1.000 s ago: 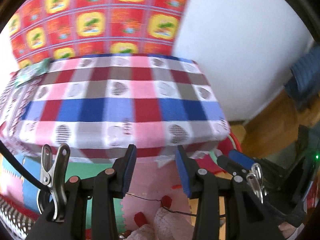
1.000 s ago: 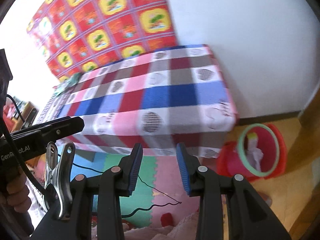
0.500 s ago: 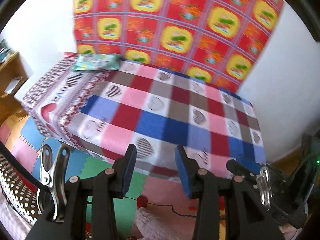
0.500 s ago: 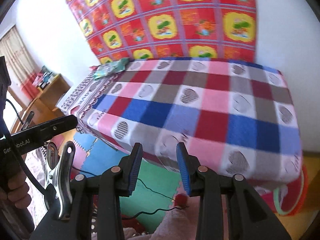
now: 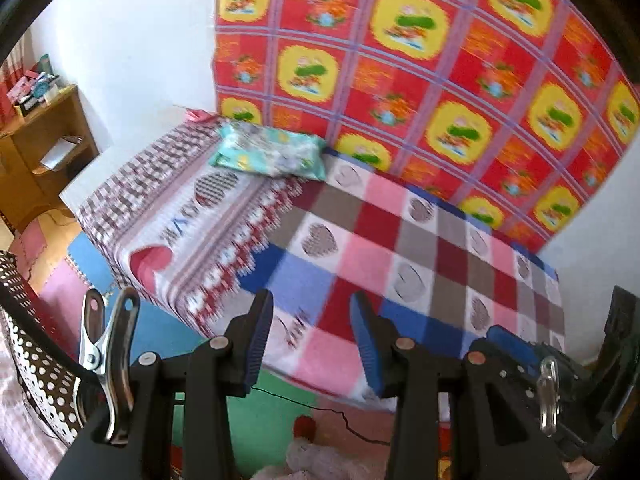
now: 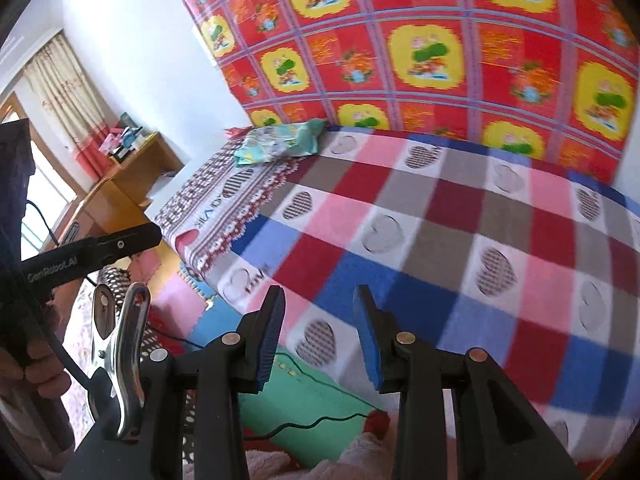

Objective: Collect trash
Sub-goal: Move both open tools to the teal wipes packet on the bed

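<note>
A teal patterned packet [image 5: 272,154] lies at the far head end of the bed, against the wall cloth; the right wrist view shows the same packet [image 6: 280,142]. A small pink scrap [image 5: 198,115] sits just behind it at the bed's corner. My left gripper [image 5: 312,320] hangs over the bed's near edge, open, with nothing between its blue pads. My right gripper [image 6: 320,320] is also open and empty above the near edge. The right gripper [image 5: 512,344] shows at the lower right of the left view, and the left gripper [image 6: 92,248] at the left of the right view, in a hand.
The bed [image 5: 400,256] wears a checked heart blanket, with a red and yellow cloth [image 5: 420,60] on the wall behind. A wooden side table [image 5: 44,140] stands at the left. Foam floor mats [image 6: 304,396] carry a black cable [image 6: 320,420]. A dotted basket [image 5: 44,364] sits at the lower left.
Both views have swung left along the bed, from its foot end to its head end. The red bin has left the frame. The teal packet has come closer. Both grippers stay open.
</note>
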